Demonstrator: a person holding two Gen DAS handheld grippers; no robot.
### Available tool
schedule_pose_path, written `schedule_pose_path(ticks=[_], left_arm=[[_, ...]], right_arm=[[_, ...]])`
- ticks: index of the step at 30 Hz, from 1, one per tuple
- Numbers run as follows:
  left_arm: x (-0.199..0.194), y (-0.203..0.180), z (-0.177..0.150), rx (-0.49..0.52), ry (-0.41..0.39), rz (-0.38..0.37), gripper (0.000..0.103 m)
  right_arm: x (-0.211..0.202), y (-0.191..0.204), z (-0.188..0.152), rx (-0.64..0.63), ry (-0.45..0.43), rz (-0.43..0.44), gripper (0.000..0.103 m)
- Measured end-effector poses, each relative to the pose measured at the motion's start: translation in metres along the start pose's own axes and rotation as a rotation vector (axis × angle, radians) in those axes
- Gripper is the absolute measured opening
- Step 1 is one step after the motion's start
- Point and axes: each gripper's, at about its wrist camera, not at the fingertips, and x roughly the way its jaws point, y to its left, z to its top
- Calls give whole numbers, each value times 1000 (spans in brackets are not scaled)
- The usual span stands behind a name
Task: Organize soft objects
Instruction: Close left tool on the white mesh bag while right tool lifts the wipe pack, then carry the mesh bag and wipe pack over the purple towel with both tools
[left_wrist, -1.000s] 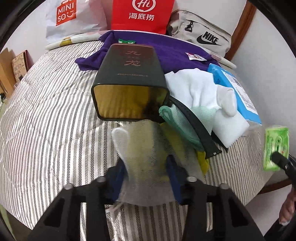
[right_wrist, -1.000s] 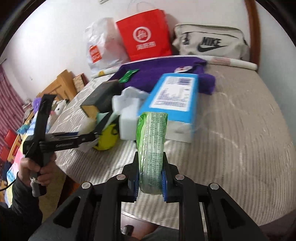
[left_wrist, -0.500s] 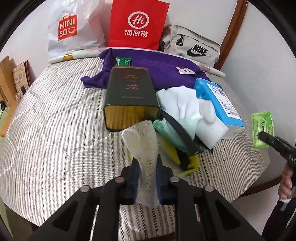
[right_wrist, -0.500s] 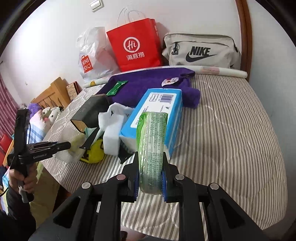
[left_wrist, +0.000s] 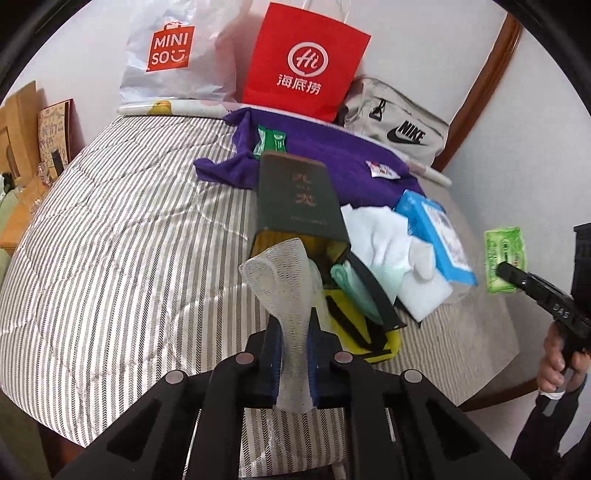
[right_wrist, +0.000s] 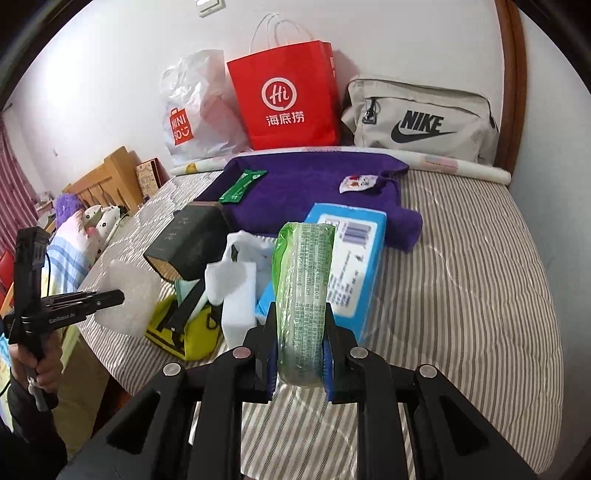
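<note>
My left gripper (left_wrist: 292, 354) is shut on a white foam mesh sleeve (left_wrist: 284, 280) and holds it above the near edge of the striped bed (left_wrist: 122, 236). It also shows in the right wrist view (right_wrist: 127, 295). My right gripper (right_wrist: 300, 354) is shut on a green tissue pack (right_wrist: 301, 288), held above the bed's near side. The pack shows at the right of the left wrist view (left_wrist: 505, 260). A pile lies mid-bed: dark box (left_wrist: 295, 199), white cloth (left_wrist: 376, 236), blue tissue package (left_wrist: 436, 236), yellow pouch (left_wrist: 358, 325).
A purple towel (right_wrist: 314, 184) with a green sachet (right_wrist: 242, 186) lies at the back. A Miniso bag (left_wrist: 173, 55), red paper bag (left_wrist: 306, 62) and Nike bag (right_wrist: 421, 118) stand against the wall. Wooden furniture (right_wrist: 103, 181) is left of the bed.
My left gripper closed on the mesh sleeve and lifted it back from the dark box. My right gripper rose and drew back with the tissue pack.
</note>
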Motion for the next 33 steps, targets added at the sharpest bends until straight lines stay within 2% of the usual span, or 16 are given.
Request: schedule_pose_path(ticks=[12,17,33], left_arm=[[-20,8,31,-14,-56,-21,11],[-22,11,42,-49,-50,-72,11],[-1,8,95,-50,-67,-46,11]], right_arm=[[17,-3,31,9,16,-29,19],[26,-9,44,16,27,-28,19],[58,-27,93,25,44,-29,19]])
